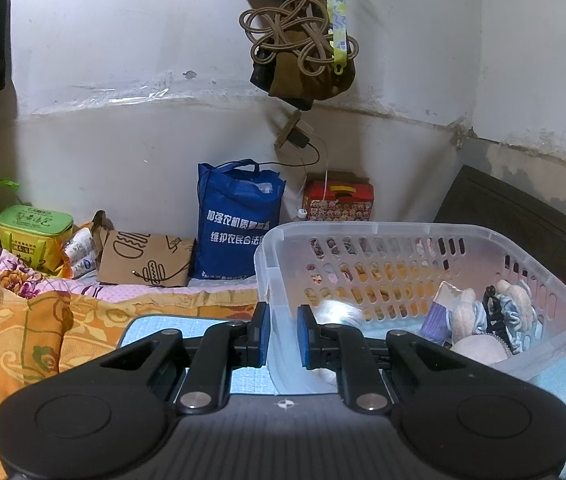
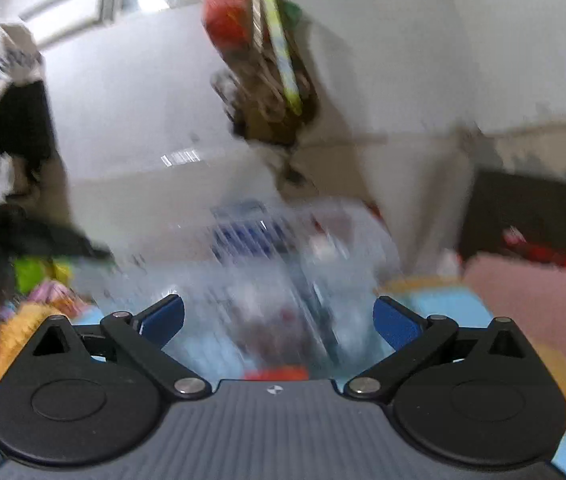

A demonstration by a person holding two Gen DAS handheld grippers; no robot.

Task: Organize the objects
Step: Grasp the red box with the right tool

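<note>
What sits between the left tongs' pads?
The near wall of the clear basket, gripped between the left tongs, per the left wrist view.

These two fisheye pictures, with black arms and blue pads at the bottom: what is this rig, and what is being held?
A person holds a two-finger tool in each hand, each with a camera looking along its fingers. In the left view, the left gripper has its jaws shut on the wall of a clear slotted plastic basket, which stands on a light blue mat on a bed and holds fluffy hair ties. A blue tote bag stands behind. The right view is blurred; the right gripper is open and empty.
</note>
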